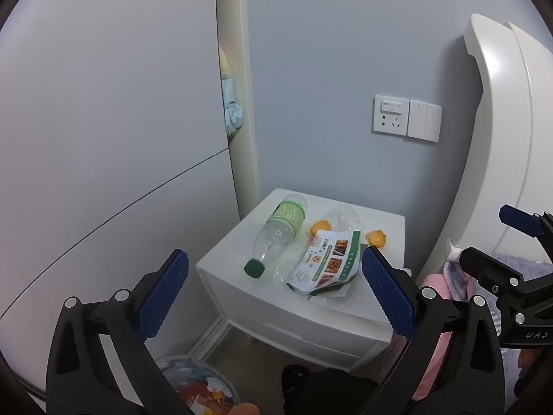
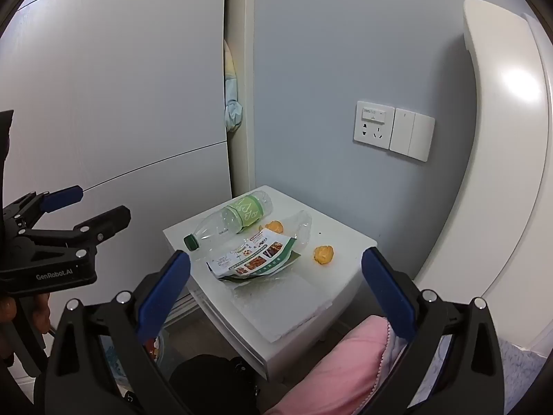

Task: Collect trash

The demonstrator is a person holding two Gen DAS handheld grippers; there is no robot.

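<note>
On the white nightstand (image 2: 338,242) ahead of us lie an empty bottle (image 2: 231,219), a printed wrapper (image 2: 255,256) and two orange scraps (image 2: 324,255). We hold our left gripper (image 1: 274,297) and right gripper (image 2: 276,297) spread wide, gripping nothing, well short of the trash.

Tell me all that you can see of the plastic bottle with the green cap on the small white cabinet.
The plastic bottle is clear, looks empty, and lies on its side on top of the white cabinet. Its dark green cap is screwed on and points toward the cabinet's front edge. A pale green label with white drop shapes wraps the wider body. It lies beside the printed leaflet; whether they touch is unclear. Neither gripper touches it.
</note>
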